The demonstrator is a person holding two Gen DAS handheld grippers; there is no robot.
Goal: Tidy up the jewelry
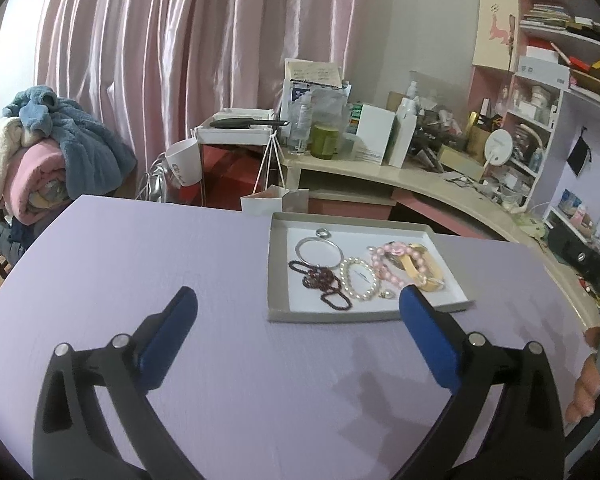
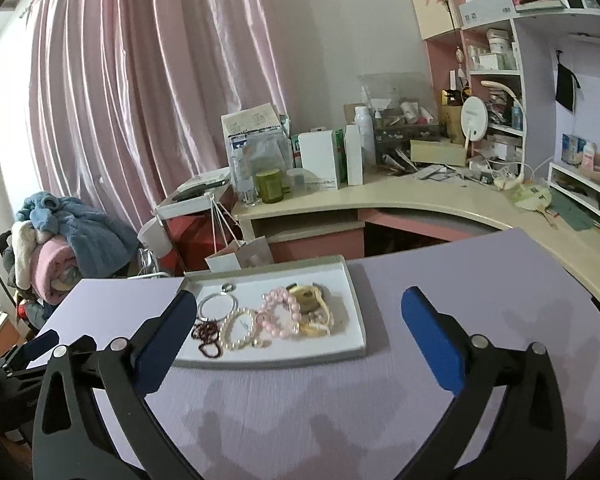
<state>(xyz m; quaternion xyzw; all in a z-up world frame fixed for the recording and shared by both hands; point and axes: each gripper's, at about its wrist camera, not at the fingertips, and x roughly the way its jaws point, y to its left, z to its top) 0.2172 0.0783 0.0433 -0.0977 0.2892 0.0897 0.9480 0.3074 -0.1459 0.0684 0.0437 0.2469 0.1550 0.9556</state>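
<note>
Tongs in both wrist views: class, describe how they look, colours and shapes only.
Both pairs match. The left tongs and right tongs each have two curved black arms with cut-out slots, silver round rivets at the joints, and flat blue pads on the inner faces.

The right gripper (image 2: 298, 310) is wide open above the purple table (image 2: 480, 280), with nothing in it. A flat tray (image 2: 356, 320) sits on the table. In it lie a white bead bracelet (image 2: 240, 330), a pink bead bracelet (image 2: 278, 314) and a silver ring (image 2: 216, 306).
</note>
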